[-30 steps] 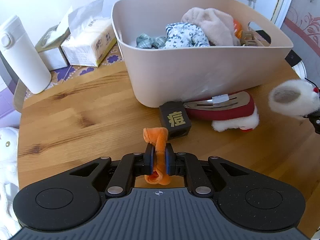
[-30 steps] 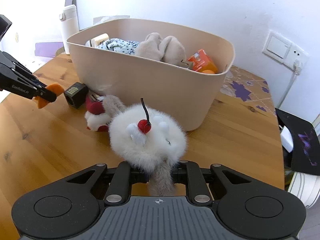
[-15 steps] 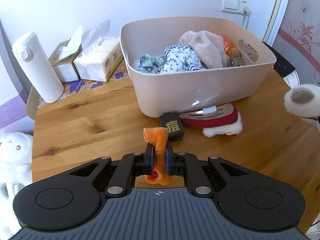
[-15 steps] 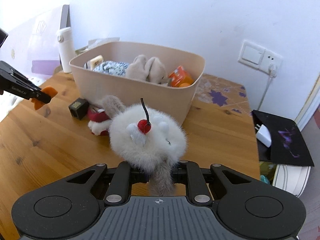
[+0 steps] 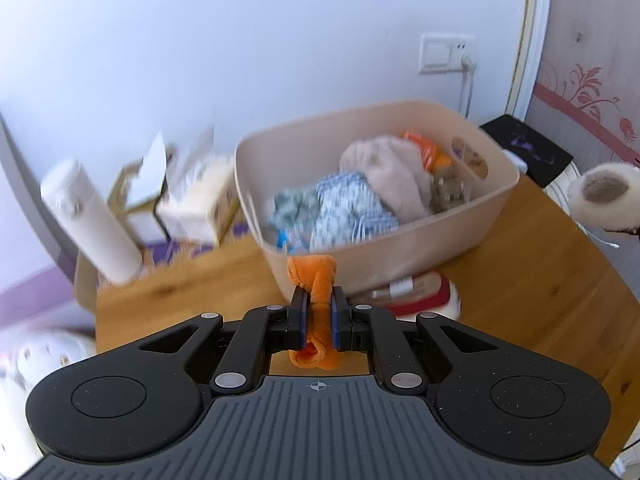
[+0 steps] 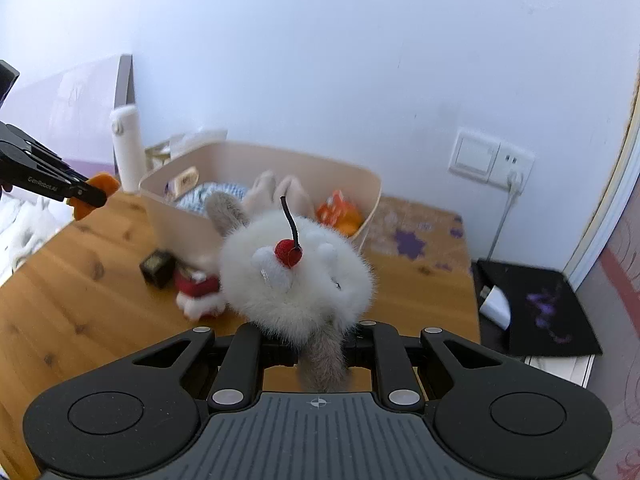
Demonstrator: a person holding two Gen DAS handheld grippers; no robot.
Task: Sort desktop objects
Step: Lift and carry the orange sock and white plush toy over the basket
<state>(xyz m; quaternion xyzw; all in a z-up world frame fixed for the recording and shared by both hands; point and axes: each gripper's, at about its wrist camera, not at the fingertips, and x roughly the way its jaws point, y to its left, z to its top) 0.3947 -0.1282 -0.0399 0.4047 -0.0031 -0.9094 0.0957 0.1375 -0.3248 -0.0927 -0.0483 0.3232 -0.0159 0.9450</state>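
Observation:
My left gripper (image 5: 319, 300) is shut on a small orange plush piece (image 5: 313, 276), held in the air in front of the beige bin (image 5: 360, 240). In the right wrist view that gripper (image 6: 94, 196) and its orange plush piece (image 6: 105, 182) show at far left. My right gripper (image 6: 322, 346) is shut on the grey tail of a fluffy white plush with a red cherry (image 6: 296, 276); the same plush (image 5: 604, 196) appears at the right edge of the left wrist view. The bin (image 6: 184, 216) holds clothes and soft items.
On the wooden table (image 6: 80, 300) lie a black cube (image 6: 157, 267) and a red and white plush slipper (image 5: 420, 294) beside the bin. A white flask (image 5: 90, 220) and tissue boxes (image 5: 196, 204) stand at the back left. A wall socket (image 6: 492, 160) is behind.
Both grippers have risen with their plush items still held; the table, bin and cube now look farther below, and the bin's inside shows more.

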